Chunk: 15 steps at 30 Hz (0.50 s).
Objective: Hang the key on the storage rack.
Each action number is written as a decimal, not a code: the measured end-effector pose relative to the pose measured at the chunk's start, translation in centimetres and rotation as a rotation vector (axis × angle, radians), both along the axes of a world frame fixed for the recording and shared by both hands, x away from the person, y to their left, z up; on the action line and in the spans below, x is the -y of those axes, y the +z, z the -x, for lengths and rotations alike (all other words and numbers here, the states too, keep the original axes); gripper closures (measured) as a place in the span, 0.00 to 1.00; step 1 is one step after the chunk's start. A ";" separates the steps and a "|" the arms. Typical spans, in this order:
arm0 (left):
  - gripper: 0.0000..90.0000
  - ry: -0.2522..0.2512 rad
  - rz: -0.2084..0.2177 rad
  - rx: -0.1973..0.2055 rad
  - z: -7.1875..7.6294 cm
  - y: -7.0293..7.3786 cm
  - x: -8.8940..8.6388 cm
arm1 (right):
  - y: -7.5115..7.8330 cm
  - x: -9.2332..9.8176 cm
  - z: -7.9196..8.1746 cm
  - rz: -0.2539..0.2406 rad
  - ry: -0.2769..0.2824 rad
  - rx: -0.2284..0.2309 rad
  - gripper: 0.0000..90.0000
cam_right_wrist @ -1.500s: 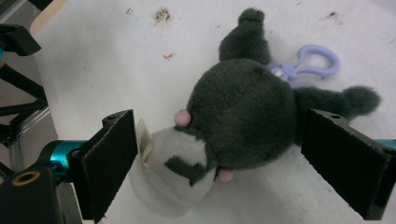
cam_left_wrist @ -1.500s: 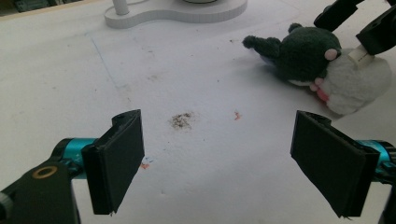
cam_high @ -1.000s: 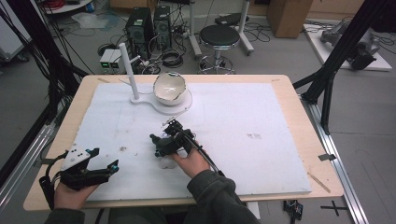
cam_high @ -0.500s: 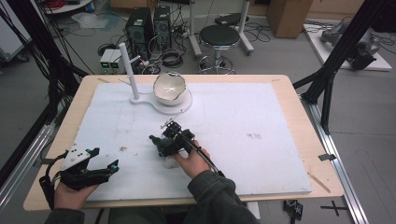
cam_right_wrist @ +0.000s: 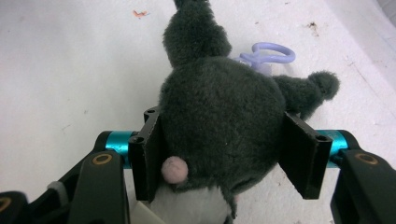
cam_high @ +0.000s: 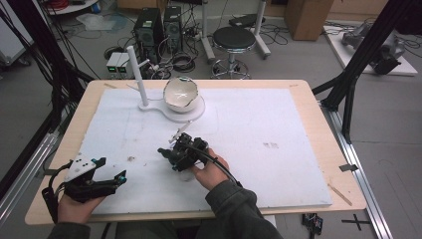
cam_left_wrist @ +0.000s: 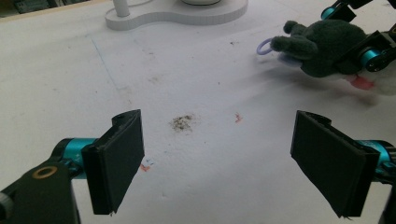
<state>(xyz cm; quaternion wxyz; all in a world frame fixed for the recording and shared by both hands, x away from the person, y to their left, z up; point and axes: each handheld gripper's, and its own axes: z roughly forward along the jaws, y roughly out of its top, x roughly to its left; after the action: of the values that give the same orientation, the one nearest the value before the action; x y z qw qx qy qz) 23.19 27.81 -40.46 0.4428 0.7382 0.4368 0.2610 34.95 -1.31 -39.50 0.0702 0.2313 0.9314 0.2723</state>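
Near the middle of the worktop (cam_high: 298, 129), on its white covering: a dark grey plush toy (cam_right_wrist: 219, 121), pinched between the two black jaws of the right gripper (cam_high: 175, 160). Jaws just closed in on it, pads now pressing into the fur on both flanks, visibly denting the soft body. Grasp apparently made, then; lift and carry apparently not yet begun, with the toy seemingly low against the surface, though contact underneath hard to judge. A lilac ring (cam_right_wrist: 268, 52) at the far side of the toy, lying free beyond the jaws, clear of the pads. Likely destination unclear; a white bowl (cam_high: 181, 93) on a white stand (cam_high: 149, 105) farther back, well apart from the toy.

Toward the front left edge: left gripper (cam_high: 117, 178), jaws spread wide, nothing between them but bare covering and a small smudge. Resting low, well apart from the toy, pointed roughly toward it. No part in the grasp as yet.
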 end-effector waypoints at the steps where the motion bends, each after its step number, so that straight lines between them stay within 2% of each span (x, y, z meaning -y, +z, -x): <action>1: 0.20 0.000 -0.001 0.001 0.0 0.0 0.0 | 0.1 0.0 0.1 0.000 0.009 0.005 0.43; 4: 0.20 0.002 0.001 0.001 0.0 0.0 0.0 | 0.6 0.1 0.4 -0.001 0.047 0.038 0.43; 8: 0.20 0.002 0.000 -0.001 0.0 0.0 0.0 | 1.2 0.3 0.5 -0.010 0.059 0.048 0.43; 12: 0.20 -0.003 -0.004 -0.003 0.0 0.0 0.0 | 2.0 0.7 0.5 -0.052 0.073 0.066 0.43; 15: 0.20 -0.003 -0.002 0.000 0.0 0.0 0.0 | 2.5 1.0 0.5 -0.092 0.087 0.051 0.43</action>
<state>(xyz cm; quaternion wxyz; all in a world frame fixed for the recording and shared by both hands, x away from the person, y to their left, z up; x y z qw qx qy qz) 23.20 27.81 -40.47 0.4425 0.7393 0.4356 0.2606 34.50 -2.34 -36.95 0.0714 0.1864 0.9249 0.3236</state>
